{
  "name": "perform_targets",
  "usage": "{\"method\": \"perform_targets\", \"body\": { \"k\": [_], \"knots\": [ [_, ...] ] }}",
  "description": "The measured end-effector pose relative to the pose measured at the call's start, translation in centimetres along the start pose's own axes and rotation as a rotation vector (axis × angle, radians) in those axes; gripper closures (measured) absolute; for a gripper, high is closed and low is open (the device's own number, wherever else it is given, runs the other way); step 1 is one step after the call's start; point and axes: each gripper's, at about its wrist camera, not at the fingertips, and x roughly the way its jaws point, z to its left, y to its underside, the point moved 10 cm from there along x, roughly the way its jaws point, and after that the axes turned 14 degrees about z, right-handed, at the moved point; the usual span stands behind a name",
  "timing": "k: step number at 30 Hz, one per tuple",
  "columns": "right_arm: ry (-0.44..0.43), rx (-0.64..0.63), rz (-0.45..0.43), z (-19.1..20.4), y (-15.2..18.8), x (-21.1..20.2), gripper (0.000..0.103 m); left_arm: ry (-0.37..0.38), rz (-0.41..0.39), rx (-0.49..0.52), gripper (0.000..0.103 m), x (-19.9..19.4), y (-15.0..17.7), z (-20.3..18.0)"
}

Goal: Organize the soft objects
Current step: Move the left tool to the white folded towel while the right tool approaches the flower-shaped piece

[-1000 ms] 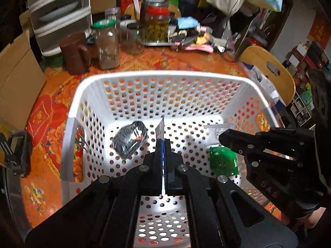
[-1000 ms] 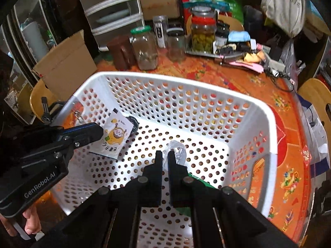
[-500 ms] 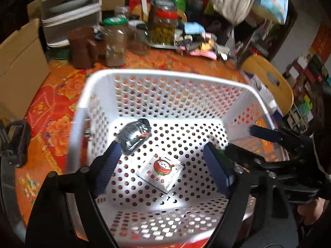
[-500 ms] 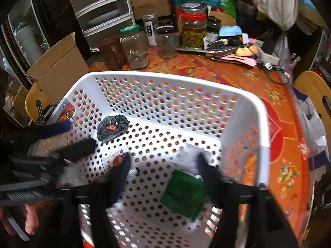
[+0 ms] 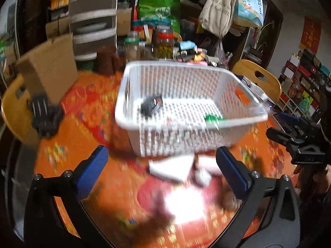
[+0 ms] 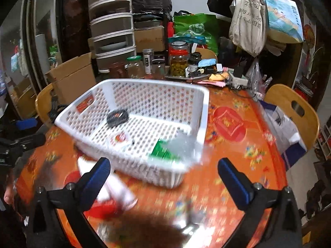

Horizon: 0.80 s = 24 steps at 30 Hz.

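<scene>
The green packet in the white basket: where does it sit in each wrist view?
Left wrist: green packet on the basket floor, near the right front corner.
Right wrist: green packet by the near rim, right of centre.
Shared landmark: the black pouch, farther back left in both.

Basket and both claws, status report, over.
Left claw and right claw opening, nothing between them. White basket holds black pouch, green packet, white sachet. Blurred white packets on table, short of basket.

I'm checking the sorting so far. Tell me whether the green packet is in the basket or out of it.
In. The green packet lies on the floor of the white basket, near its front right corner, beside a clear bag; both wrist views show it inside the walls.
</scene>
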Motion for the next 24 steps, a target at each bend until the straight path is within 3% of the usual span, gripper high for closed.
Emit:
{"method": "perform_targets", "body": {
  "k": [5,8,15,24],
  "knots": [
    [-0.019,0.030,0.023,1.3,6.3,0.7,0.000,0.009,0.084,-0.059,0.000,3.2,4.9,1.1],
    [-0.088,0.068,0.041,2.3,8.5,1.5,0.000,0.013,0.133,-0.064,0.000,5.6,6.0,0.9],
    [-0.200,0.072,0.044,4.2,10.9,2.9,0.000,0.018,0.195,-0.070,0.000,9.9,5.8,0.4],
    [-0.211,0.049,0.084,5.7,12.1,4.7,0.000,0.013,0.209,-0.034,0.000,13.2,4.9,-0.3]
  ]
}}
